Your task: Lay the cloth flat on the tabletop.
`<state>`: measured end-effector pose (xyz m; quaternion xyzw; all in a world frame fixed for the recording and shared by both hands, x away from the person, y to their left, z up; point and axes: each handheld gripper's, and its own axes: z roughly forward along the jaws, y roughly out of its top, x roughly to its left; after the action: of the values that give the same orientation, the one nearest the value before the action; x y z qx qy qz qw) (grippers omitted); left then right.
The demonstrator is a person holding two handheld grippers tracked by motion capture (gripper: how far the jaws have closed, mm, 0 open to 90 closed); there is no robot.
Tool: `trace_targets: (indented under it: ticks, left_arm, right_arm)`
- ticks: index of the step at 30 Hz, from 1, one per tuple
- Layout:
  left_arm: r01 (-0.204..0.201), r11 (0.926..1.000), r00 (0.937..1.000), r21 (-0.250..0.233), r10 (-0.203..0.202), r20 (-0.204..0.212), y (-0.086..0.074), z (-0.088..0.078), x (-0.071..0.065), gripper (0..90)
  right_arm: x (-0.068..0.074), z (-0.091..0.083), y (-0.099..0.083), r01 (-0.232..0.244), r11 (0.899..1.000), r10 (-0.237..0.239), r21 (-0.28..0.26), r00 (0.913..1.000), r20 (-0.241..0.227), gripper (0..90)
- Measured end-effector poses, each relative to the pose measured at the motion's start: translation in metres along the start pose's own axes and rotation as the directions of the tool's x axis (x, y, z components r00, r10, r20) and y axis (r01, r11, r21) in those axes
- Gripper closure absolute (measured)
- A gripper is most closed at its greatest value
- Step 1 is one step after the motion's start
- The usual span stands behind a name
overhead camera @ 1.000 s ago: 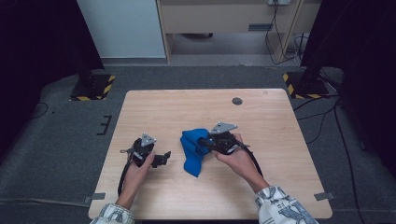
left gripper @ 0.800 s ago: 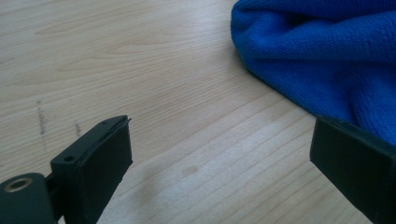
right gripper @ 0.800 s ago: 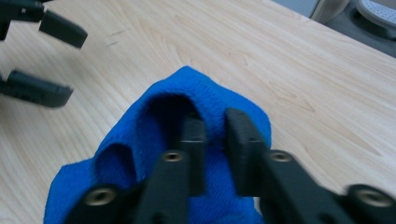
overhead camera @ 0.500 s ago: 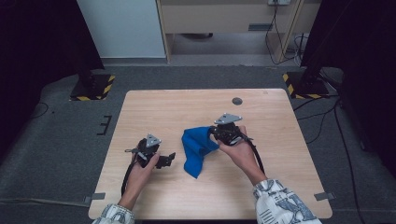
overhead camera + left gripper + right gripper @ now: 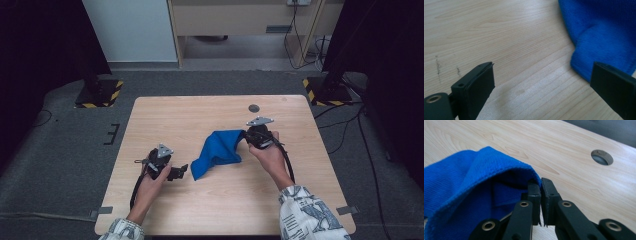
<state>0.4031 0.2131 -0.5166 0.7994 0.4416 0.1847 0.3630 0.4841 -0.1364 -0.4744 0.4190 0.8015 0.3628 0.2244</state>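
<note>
In the high view, a soft blue knitted cloth [image 5: 218, 152] lies crumpled near the middle of the light wooden tabletop [image 5: 165, 115]. Its upper right corner is lifted and drawn toward the right gripper [image 5: 248, 136], which the person's right hand [image 5: 270, 155] holds just right of the cloth. The rest of the cloth trails down and to the left, its lower tip resting on the wood. The left gripper [image 5: 181, 171] sits low on the tabletop in the left hand [image 5: 150, 180], its jaws pointing toward the cloth's lower tip, just beside it. A small round dark hole [image 5: 254, 108] is set in the tabletop beyond the right gripper. Patterned sleeves [image 5: 305, 212] show at the bottom edge.

In the left gripper view, the left gripper [image 5: 541, 87] has its 2 black jaws standing wide apart with bare wood between them. The blue cloth [image 5: 604, 32] fills the upper right, and its lower fold reaches down to the right-hand jaw; whether it touches that jaw I cannot tell. Nothing is pinched.

In the right gripper view, the right gripper [image 5: 540, 185] has its jaws closed almost together, having just been closing, and they clamp the hemmed edge of the blue cloth [image 5: 461, 182] at their tips. The cloth hangs off to the left in a raised fold. The round hole [image 5: 601, 157] lies ahead on the right.
</note>
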Motion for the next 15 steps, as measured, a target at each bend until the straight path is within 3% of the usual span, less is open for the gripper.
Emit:
trace_targets:
  ticks: [9,15]
  left_arm:
    - [-0.013,0.9999,0.9999,0.009,0.013,0.008,-0.002,-0.001,-0.002,5.2]
    - [-0.027,0.9995,0.9995,0.017,0.026,0.017,-0.003,-0.001,-0.006,5.2]
  right_arm:
    - [0.005,-0.015,-0.007,0.012,1.0,-0.012,-0.027,0.9998,-0.015,56.3]
    - [0.007,-0.03,-0.02,0.018,0.999,-0.019,-0.047,0.9994,-0.029,54.4]
